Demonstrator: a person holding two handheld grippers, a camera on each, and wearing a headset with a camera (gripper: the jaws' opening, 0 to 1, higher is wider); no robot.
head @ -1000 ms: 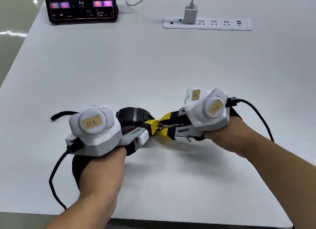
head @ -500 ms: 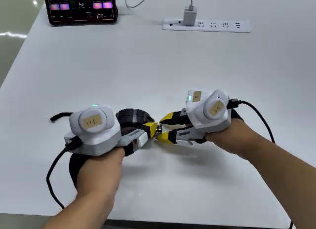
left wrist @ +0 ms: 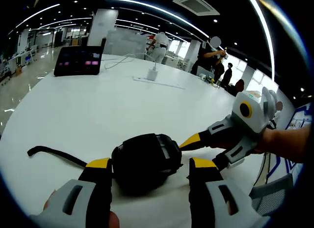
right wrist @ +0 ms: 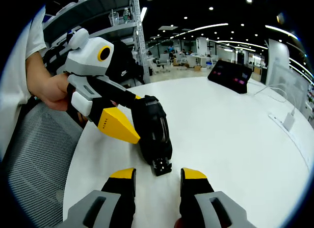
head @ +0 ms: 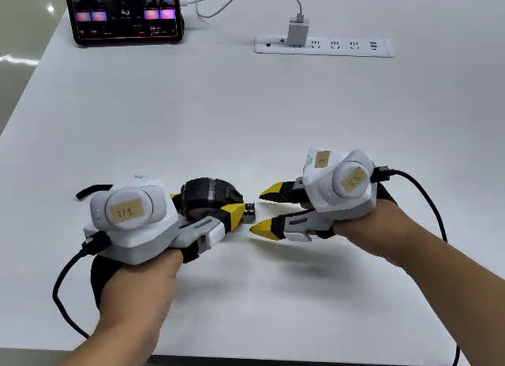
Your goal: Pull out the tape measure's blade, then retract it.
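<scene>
A black tape measure (head: 207,194) lies on the white table (head: 237,106), its wrist strap (head: 91,191) trailing to the left. My left gripper (head: 215,212) is shut on the tape measure; in the left gripper view its yellow-tipped jaws press both sides of the case (left wrist: 144,159). The blade's end hook (head: 248,214) sits at the case mouth, with no blade drawn out. My right gripper (head: 268,211) stands open just right of the hook. In the right gripper view the hook (right wrist: 162,165) lies just ahead of the gap between the open fingers (right wrist: 122,175), untouched.
At the back of the table are a tablet (head: 126,15) with a lit screen and a white power strip (head: 323,44) with a charger (head: 297,31) and cable. The table's front edge runs close under both hands. Other people stand far off in the left gripper view.
My right gripper has let go of the blade's end, opened its jaws and drawn back a little to the right. The left gripper still holds the case.
</scene>
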